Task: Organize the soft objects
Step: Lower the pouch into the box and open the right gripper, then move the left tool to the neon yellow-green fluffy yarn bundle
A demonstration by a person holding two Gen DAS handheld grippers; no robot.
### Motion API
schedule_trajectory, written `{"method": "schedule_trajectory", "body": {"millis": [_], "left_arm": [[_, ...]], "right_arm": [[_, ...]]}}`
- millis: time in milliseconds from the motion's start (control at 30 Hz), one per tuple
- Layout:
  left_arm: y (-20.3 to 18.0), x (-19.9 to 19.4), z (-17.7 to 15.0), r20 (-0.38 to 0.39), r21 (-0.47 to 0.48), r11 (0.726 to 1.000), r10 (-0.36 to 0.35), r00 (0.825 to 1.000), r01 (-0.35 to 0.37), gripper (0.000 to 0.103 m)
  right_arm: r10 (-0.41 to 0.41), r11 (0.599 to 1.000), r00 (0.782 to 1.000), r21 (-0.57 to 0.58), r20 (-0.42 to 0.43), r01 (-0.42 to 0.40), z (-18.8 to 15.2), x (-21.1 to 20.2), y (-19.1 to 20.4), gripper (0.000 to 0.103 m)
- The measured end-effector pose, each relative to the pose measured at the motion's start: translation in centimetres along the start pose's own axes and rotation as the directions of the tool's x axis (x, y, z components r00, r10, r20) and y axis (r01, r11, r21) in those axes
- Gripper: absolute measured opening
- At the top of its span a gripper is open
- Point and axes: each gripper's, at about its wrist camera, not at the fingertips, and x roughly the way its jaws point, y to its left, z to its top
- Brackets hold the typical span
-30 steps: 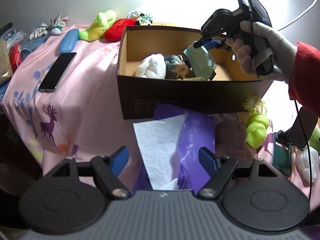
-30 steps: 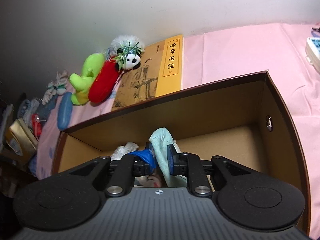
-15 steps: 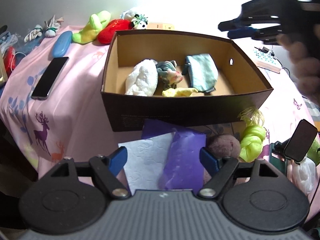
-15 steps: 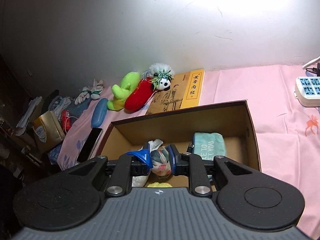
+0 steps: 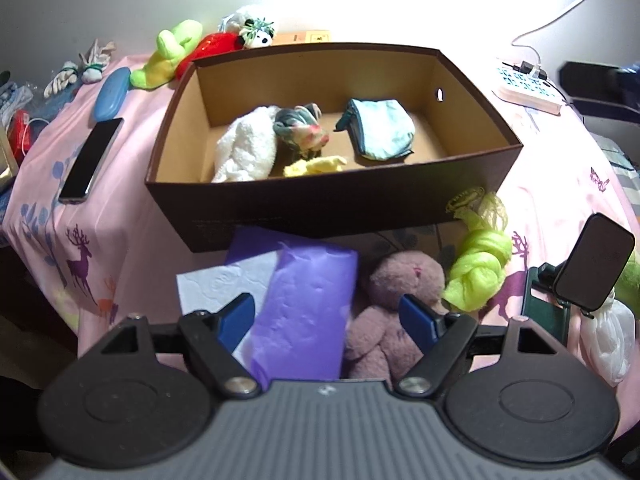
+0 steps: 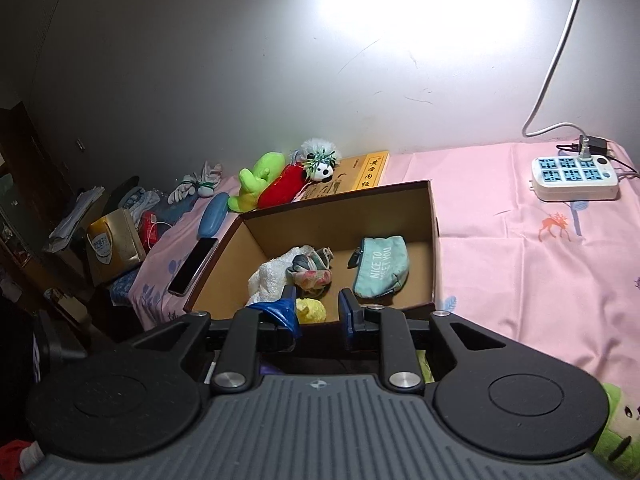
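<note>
A brown cardboard box (image 5: 332,204) stands open on the pink bedspread. Inside lie a teal pouch (image 5: 380,128), a white towel (image 5: 248,150), a mottled cloth bundle (image 5: 302,128) and a small yellow piece (image 5: 314,166). My right gripper (image 6: 318,312) hovers above and behind the box's near wall (image 6: 340,220). Its jaws are opening, nothing is between them, and the teal pouch (image 6: 380,266) rests below. My left gripper (image 5: 328,316) stands open over purple paper (image 5: 308,312) and a pink plush bear (image 5: 394,300). A lime green knotted cloth (image 5: 476,268) lies beside the bear.
A phone (image 5: 91,160), a blue case (image 5: 111,94), and green (image 5: 168,56), red and panda plush toys sit left and behind the box. A yellow book (image 6: 360,174) and a power strip (image 6: 574,178) lie near the wall. A phone on a stand (image 5: 592,268) is at right.
My right gripper let go of the teal pouch inside the box and drew up and back out. My left gripper pulled back, bringing the pink bear into view.
</note>
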Motion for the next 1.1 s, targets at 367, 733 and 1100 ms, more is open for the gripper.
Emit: {"method": "schedule_trajectory", "body": {"millis": [367, 733, 1100], "left_arm": [[-5.2, -0.6, -1.9, -0.002, 0.024, 0.999, 0.049, 0.999, -0.049, 0.081], [-6.7, 0.1, -6.3, -0.039, -0.013, 0.999, 0.042, 0.998, -0.043, 0.081], [-7.9, -0.6, -8.7, -0.011, 0.012, 1.000, 0.003, 1.000, -0.003, 0.081]], "right_arm": [[-0.031, 0.999, 0.999, 0.018, 0.024, 0.031, -4.2, -5.7, -3.2, 0.006], [-0.038, 0.999, 0.996, 0.026, -0.080, 0.040, -9.5, -7.0, -6.1, 0.008], [-0.020, 0.991, 0.981, 0.128, -0.195, 0.046, -13.2, -6.7, -8.7, 0.009]]}}
